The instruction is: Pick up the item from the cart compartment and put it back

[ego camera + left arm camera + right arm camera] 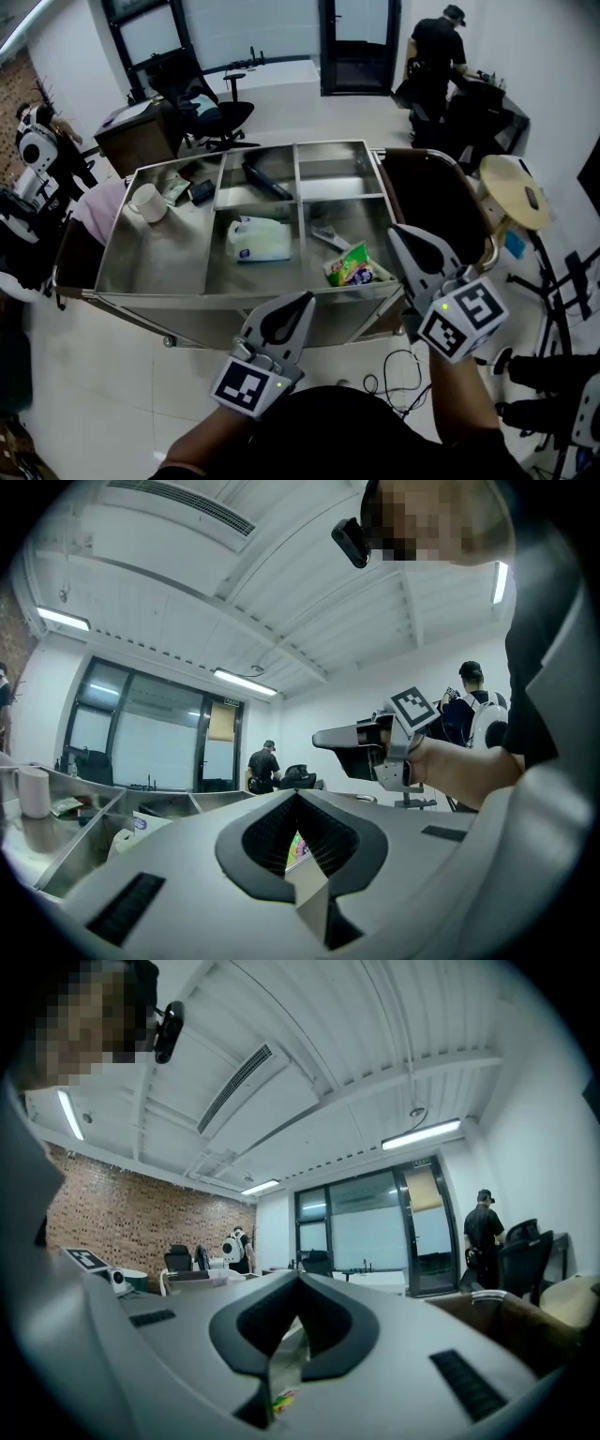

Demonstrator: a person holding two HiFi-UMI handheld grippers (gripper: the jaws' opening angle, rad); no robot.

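The steel cart (122,239) has several compartments. A green snack bag (350,266) lies in the front right one beside a small pale packet (328,236). A white pouch (259,240) fills the front middle one, a black tool (265,178) lies in the back middle one, and a white mug (147,202) stands at the left. My left gripper (304,300) hovers shut and empty in front of the cart's near edge. My right gripper (395,230) is shut and empty, raised over the cart's right front corner. The bag (298,847) shows through the left jaws' notch.
A person in black (437,58) stands at the back right by a desk. An office chair (204,105) is behind the cart. A brown panel (439,199) and a round tan disc (514,189) stand right of it. Cables (394,370) lie on the floor.
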